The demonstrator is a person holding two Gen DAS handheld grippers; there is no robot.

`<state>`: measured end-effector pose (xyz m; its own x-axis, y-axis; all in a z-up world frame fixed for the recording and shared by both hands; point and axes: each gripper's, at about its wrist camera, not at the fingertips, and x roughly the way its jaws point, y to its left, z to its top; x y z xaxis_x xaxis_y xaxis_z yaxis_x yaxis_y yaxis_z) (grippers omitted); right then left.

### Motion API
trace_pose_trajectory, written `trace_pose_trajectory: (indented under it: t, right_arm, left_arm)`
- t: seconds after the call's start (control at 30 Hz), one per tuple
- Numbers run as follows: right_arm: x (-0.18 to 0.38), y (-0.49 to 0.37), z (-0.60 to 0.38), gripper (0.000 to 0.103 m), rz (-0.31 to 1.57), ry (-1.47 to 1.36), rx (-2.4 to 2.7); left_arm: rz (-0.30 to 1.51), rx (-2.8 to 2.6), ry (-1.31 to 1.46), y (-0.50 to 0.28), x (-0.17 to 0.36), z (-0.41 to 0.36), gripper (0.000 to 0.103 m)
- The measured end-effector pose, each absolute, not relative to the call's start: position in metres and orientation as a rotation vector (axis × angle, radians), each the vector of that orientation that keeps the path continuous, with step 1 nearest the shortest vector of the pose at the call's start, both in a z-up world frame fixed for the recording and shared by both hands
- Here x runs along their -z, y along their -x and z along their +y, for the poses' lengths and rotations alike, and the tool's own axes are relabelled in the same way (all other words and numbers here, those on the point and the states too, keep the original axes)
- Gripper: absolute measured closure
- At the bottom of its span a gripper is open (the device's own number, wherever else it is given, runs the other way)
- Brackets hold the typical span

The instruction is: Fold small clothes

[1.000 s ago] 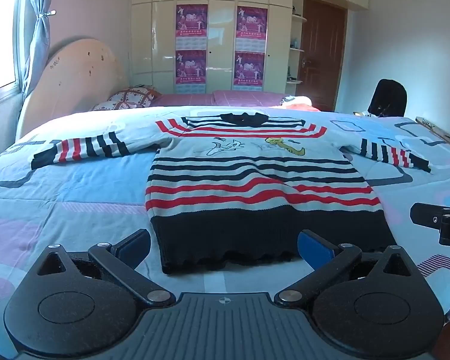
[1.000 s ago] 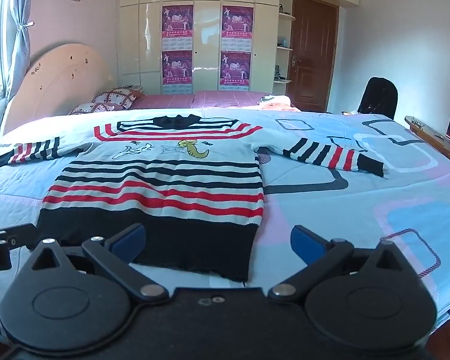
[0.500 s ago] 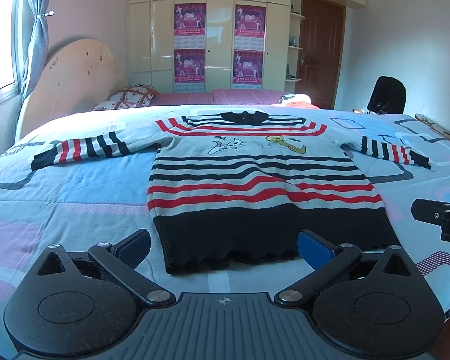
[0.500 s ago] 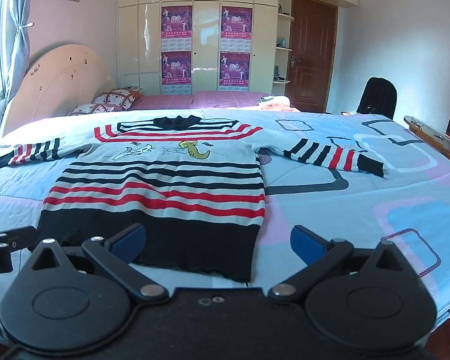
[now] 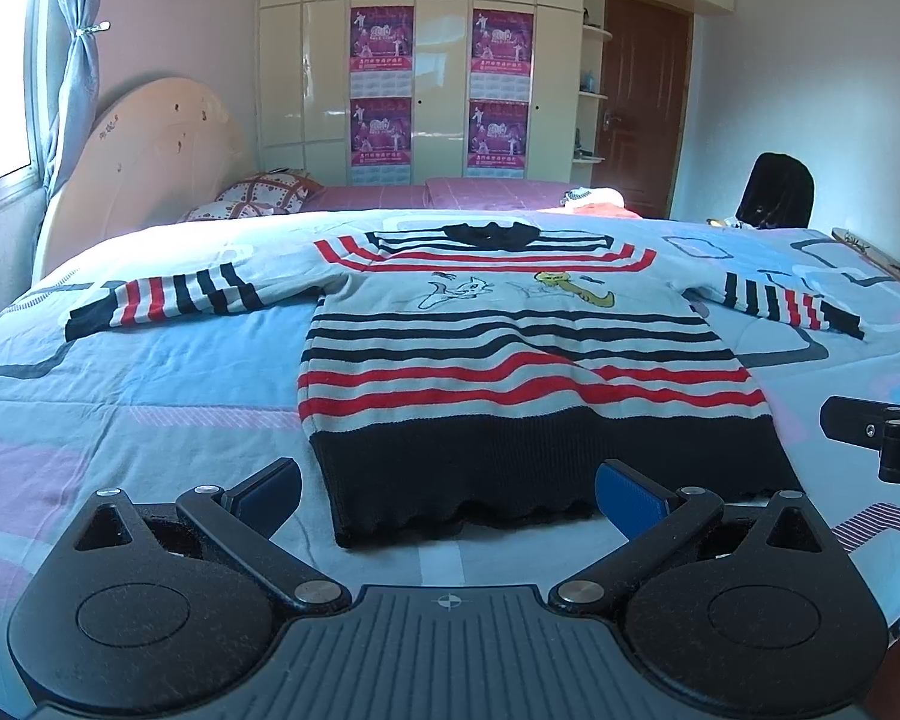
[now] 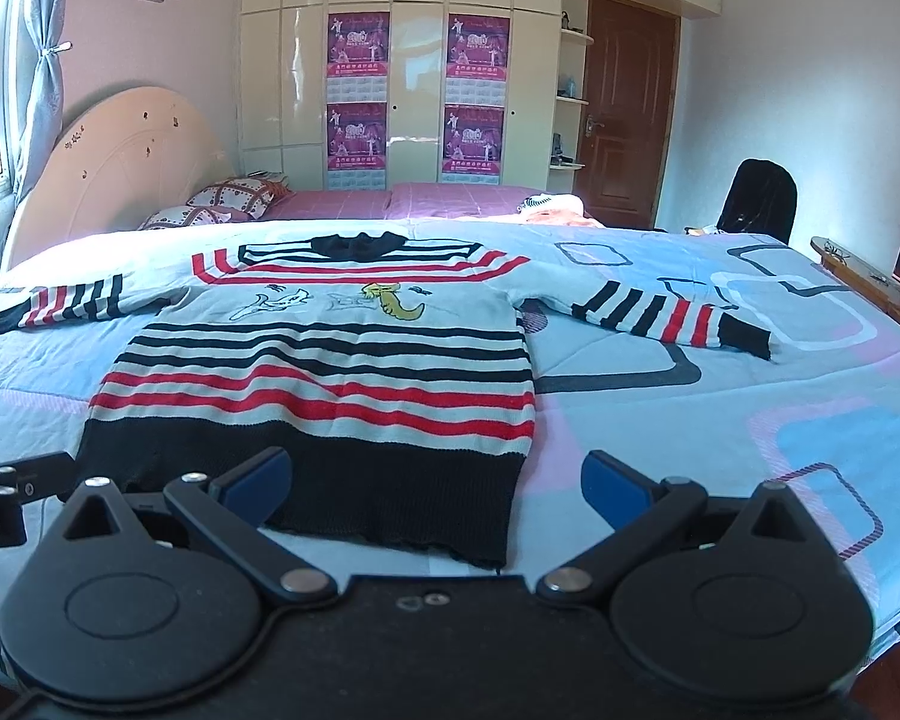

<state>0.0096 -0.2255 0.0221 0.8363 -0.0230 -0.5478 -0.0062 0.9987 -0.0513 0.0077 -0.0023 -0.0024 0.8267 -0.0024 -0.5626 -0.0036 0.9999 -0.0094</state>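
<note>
Left gripper (image 5: 447, 495): wide apart, holding nothing, hovering just above the near edge of the bed; its blue pads (image 5: 629, 495) flank the near left part of the sweater's black hem.
Right gripper (image 6: 435, 483): wide apart too, holding nothing, hovering by the near right corner of the hem; its left pad sits over the black band, its right pad over bare bedspread.
Sweater (image 5: 510, 372): small, striped in black, red and white, lying flat and face up on the bed, collar at the far end, black hem nearest the grippers.
Sleeves: both spread outward, the left sleeve (image 5: 168, 300) to the left, the right sleeve (image 6: 672, 315) to the right, each flat on the bedspread.
Front of sweater: cartoon figures (image 6: 336, 303) across the chest.
Bedspread (image 5: 120, 396): light blue with pink and grey shapes.
Far end: pillows (image 6: 234, 195) by a cream headboard (image 6: 120, 162), then a wardrobe (image 5: 438, 60) with purple posters and a brown door (image 6: 627, 102).
</note>
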Motion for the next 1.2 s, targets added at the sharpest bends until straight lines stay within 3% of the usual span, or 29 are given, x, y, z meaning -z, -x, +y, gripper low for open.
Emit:
trace_pose_trajectory:
  t: [1.2]
  right_arm:
    - [-0.0222,-0.011,-0.2252,0.0,0.582,0.056,0.005]
  left_arm:
    - [0.602,-0.005,0.014,-0.013,0.0055,-0.0042,0.0]
